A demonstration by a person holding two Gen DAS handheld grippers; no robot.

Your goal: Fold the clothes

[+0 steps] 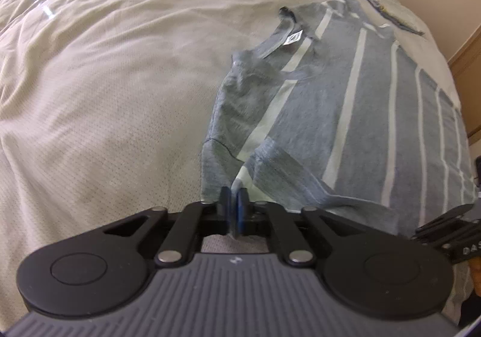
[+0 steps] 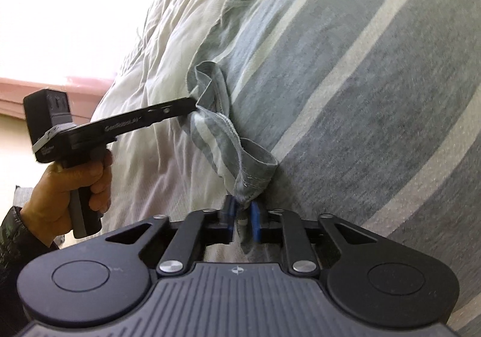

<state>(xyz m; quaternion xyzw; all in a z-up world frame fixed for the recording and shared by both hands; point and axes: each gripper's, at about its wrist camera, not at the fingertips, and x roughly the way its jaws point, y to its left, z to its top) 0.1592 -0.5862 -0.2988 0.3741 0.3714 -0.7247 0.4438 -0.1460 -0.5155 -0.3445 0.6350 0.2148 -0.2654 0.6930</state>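
- So, the shirt (image 1: 360, 114) is a soft grey knit with thin white stripes, lying mostly flat on a cream bedspread (image 1: 105, 81), toward the bed's far right corner in the left wrist view; the bedspread has a fine dotted weave and lots of loose wrinkles
- neckline has a small white label (image 1: 294, 37) showing; one sleeve is bunched and folded in along the shirt's left edge
- left gripper (image 1: 234, 204) is pinched closed on a bit of the shirt's near hem, blue pads squeezing the cloth
- right gripper (image 2: 242, 218) is nearly closed too, clamped on a rolled, stitched edge of the same shirt
- from the right wrist view you can see a hand (image 2: 69, 186) wrapped around the left gripper's black handle; the fabric between both tools hangs crumpled
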